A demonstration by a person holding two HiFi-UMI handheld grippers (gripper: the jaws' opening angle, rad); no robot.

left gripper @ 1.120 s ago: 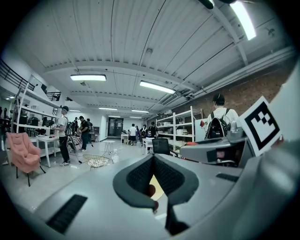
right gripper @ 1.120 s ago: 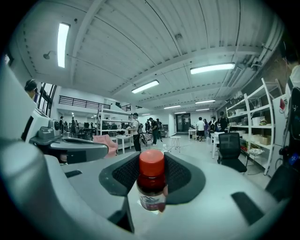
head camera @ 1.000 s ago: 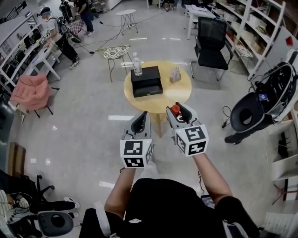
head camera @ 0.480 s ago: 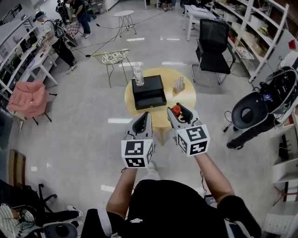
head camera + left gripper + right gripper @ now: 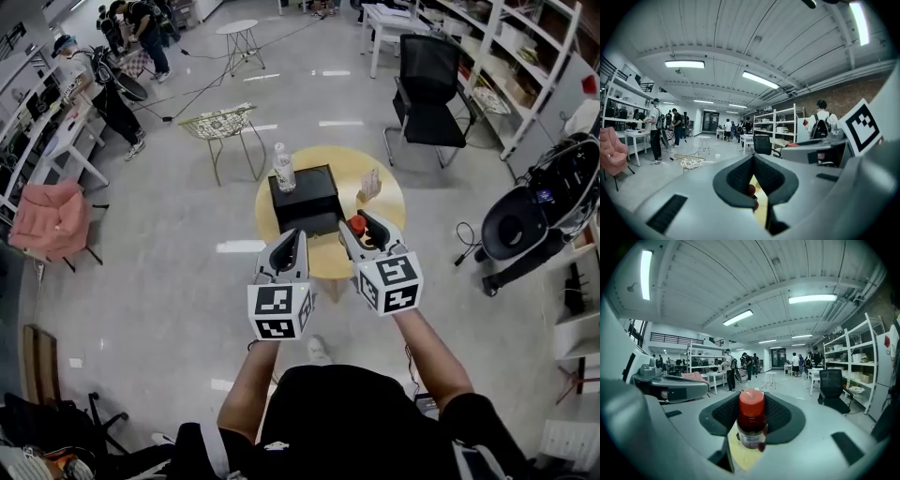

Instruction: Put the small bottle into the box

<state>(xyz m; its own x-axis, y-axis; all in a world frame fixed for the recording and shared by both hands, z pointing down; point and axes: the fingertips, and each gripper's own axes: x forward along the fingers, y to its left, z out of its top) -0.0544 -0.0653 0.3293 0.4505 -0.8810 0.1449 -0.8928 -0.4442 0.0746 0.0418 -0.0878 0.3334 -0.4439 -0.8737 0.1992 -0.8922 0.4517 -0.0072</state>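
Right gripper (image 5: pixel 361 228): clenched on the small bottle (image 5: pixel 751 420). My jaws press on its two sides below the red cap (image 5: pixel 751 402).
Left gripper (image 5: pixel 292 244): clenched with the tips meeting and nothing between the jaws. Only a thin slit shows nearer the base.
Small bottle, position: upright in my right gripper, held in the air and not in the box. In the head view it shows against the near edge of the round table (image 5: pixel 380 208), just beside the box's near-right corner.
Box (image 5: pixel 305 199): black and rectangular. It sits on the round wooden table, left of centre.
Water bottle (image 5: pixel 283 169): clear plastic, upright at the box's far-left corner. I cannot tell whether it stands on the box or on the table.
Small pale item (image 5: pixel 369 185): on the table, right of the box, apart from it. It is too small to identify.
Grippers, relation: side by side and apart, with the marker cubes toward me.
Surroundings: black office chair (image 5: pixel 427 80) beyond the table; pink chair (image 5: pixel 54 217) far left.
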